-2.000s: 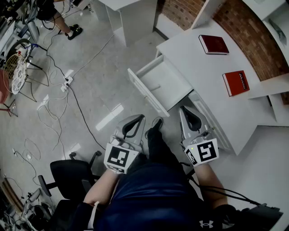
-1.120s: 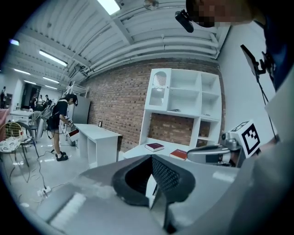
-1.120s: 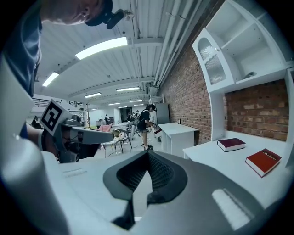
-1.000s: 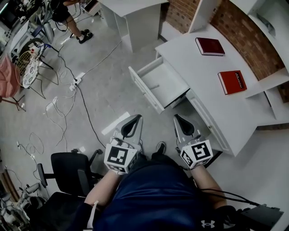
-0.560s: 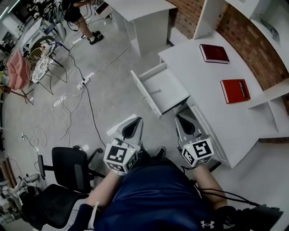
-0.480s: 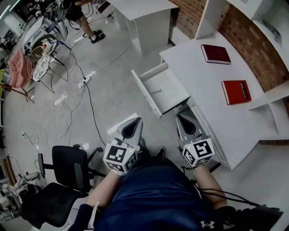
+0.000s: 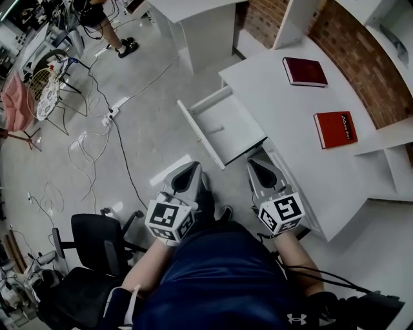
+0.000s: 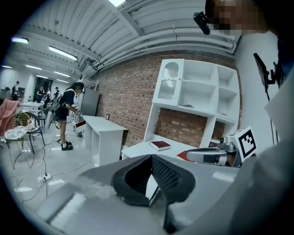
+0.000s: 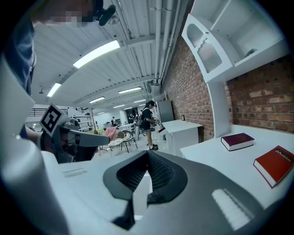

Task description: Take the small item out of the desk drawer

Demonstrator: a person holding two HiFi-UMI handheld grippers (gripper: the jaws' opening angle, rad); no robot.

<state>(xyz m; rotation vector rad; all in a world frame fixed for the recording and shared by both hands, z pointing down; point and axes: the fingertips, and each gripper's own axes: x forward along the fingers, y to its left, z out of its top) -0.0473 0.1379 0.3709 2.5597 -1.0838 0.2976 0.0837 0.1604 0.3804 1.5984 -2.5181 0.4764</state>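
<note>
The white desk (image 7: 303, 138) has its drawer (image 7: 240, 132) pulled out over the floor. On the drawer's bare floor lies a small pale mark (image 7: 217, 129), too small to identify. My left gripper (image 7: 192, 167) hangs in front of the drawer's front panel, jaws shut and empty (image 8: 150, 157). My right gripper (image 7: 253, 162) is beside the drawer's near corner, under the desk edge, and is also shut on nothing (image 9: 148, 153). Both point roughly level towards the desk. Each gripper's marker cube shows in the other's view.
Two red books (image 7: 304, 70) (image 7: 335, 129) lie on the desk top. White shelves (image 8: 197, 98) rise behind it against a brick wall. A black office chair (image 7: 97, 242) stands to my left, cables (image 7: 84, 151) trail over the floor, and a person (image 8: 66, 114) stands by another desk (image 7: 193, 19).
Both grippers have shifted a little forward and lower towards the open drawer, and the head view has swung slightly. Jaws stay shut.
</note>
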